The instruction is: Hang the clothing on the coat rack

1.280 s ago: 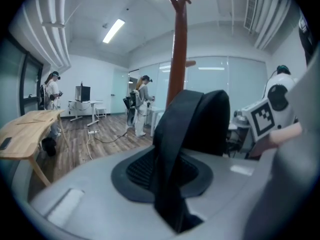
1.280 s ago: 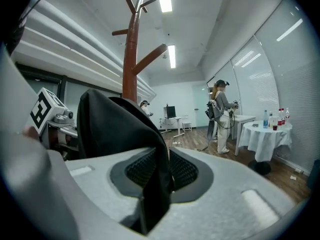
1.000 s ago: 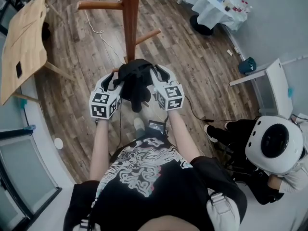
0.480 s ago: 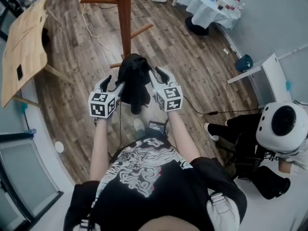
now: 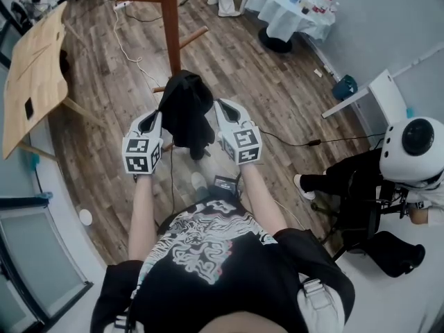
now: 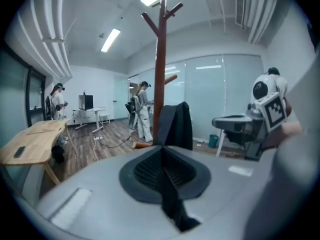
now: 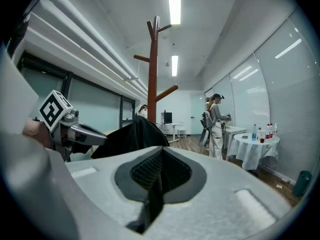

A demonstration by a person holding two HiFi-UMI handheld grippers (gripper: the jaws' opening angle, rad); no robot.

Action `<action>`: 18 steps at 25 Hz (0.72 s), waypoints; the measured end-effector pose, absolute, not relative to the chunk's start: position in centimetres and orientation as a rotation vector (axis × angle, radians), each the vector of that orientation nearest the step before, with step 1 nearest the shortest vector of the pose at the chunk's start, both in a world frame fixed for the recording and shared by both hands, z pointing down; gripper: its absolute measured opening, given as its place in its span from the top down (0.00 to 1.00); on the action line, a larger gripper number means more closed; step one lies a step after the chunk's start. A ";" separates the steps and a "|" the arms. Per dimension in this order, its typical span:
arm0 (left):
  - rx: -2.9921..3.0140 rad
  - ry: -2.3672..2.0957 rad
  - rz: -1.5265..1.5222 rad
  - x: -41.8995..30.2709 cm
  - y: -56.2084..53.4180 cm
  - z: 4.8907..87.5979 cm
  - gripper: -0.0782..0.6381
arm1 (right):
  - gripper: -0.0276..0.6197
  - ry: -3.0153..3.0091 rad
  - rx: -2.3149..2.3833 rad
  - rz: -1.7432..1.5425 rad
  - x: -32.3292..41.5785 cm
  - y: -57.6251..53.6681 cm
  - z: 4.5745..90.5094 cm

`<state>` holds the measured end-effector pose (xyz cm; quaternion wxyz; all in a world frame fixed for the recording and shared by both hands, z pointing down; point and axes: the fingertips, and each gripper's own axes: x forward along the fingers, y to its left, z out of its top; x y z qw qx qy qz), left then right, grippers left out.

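The black clothing [image 5: 184,109] hangs from a low peg of the brown wooden coat rack [image 5: 170,19] and droops toward the floor. My left gripper [image 5: 154,118] is just left of it and my right gripper [image 5: 223,107] just right of it. Neither touches the cloth. Both stand shut with nothing between their jaws. In the left gripper view the clothing [image 6: 175,126] hangs ahead of the closed left gripper [image 6: 162,159], in front of the coat rack [image 6: 159,74]. In the right gripper view the clothing [image 7: 130,136] lies ahead-left of the closed right gripper [image 7: 157,169].
A wooden table [image 5: 35,61] stands at the left. A round white-clothed table [image 5: 291,5] with bottles is at the back right. A person in a white helmet [image 5: 416,144] sits at the right. A cable [image 5: 298,143] runs over the wood floor. Other people stand far off.
Both grippers let go of the clothing, drew back toward me and closed. The clothing stays hanging on the rack's peg.
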<state>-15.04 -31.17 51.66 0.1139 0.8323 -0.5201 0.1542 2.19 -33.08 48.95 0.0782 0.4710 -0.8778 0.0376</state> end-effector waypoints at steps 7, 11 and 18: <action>2.463 -1.529 0.481 -13.4 -26.7 50.9 0.89 | 0.96 -2.614 1.442 0.096 3.7 -27.7 48.3; 2.445 -1.538 0.471 -13.5 -24.8 50.8 0.78 | 0.96 -2.607 1.438 0.093 3.9 -24.8 47.7; 2.458 -1.674 0.412 -14.8 -21.4 48.3 0.86 | 0.96 -2.607 1.467 0.087 4.2 -20.2 46.7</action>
